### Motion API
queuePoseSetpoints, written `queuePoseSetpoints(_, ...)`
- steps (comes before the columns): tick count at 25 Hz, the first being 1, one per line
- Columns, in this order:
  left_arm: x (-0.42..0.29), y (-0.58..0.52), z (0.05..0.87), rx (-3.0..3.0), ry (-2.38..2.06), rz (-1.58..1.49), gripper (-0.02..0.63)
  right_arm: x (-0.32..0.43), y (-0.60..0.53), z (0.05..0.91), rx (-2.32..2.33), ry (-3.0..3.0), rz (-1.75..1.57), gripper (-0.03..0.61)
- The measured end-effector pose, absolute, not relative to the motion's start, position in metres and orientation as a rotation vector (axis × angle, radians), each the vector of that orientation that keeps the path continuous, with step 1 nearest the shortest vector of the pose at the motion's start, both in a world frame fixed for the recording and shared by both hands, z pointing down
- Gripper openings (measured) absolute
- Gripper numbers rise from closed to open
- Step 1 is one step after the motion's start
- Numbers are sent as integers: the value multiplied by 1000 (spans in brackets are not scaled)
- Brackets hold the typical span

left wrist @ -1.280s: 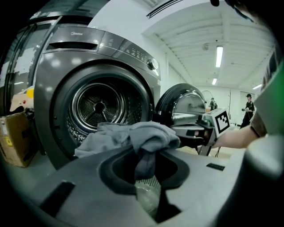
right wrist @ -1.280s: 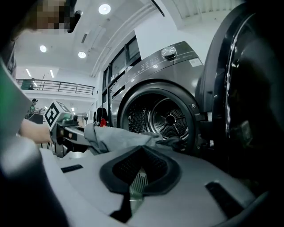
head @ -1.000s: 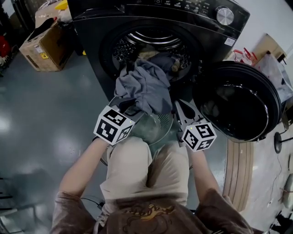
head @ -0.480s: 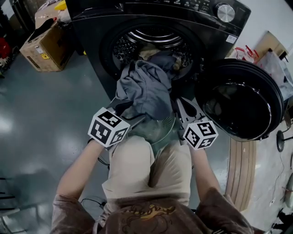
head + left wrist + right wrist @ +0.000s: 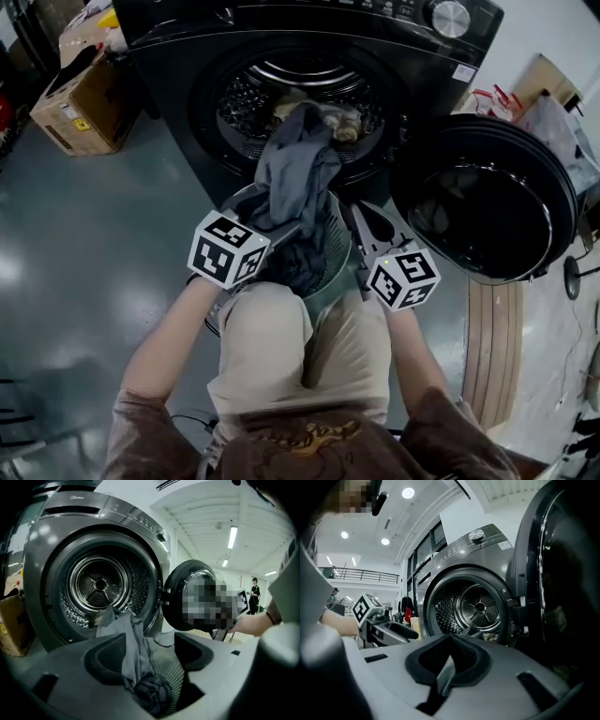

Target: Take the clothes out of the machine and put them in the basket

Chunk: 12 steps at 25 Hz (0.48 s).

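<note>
A grey garment hangs from the lip of the washing machine's drum down into the ribbed basket. Its lower end lies bunched and dark in the basket. My left gripper is over the basket; its jaws have just been opening. In the left gripper view, the garment runs between the jaws of the left gripper, loose against the left pad and not squeezed. My right gripper hovers beside the basket, shut and empty. More clothes remain in the drum.
The round machine door stands swung open at the right, close to my right gripper. A cardboard box sits on the floor at the left. The person's knees are right behind the basket.
The grey garment has dropped from a wide bunch at the drum's lip into the basket, where dark cloth now covers the bottom. The left jaws have spread apart. The right gripper has kept still.
</note>
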<state>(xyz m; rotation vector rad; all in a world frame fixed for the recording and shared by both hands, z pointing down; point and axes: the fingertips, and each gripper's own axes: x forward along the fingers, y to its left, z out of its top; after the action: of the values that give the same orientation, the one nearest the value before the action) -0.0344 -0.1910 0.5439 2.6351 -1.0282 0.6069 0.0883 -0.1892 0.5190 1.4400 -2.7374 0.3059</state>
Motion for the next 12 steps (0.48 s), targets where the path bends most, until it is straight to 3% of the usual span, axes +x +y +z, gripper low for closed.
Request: queuePoseSetpoints(12, -7, -325, 599, 2620, -1229, 651, 430, 108, -172, 523, 1497, -2659, 298, -3)
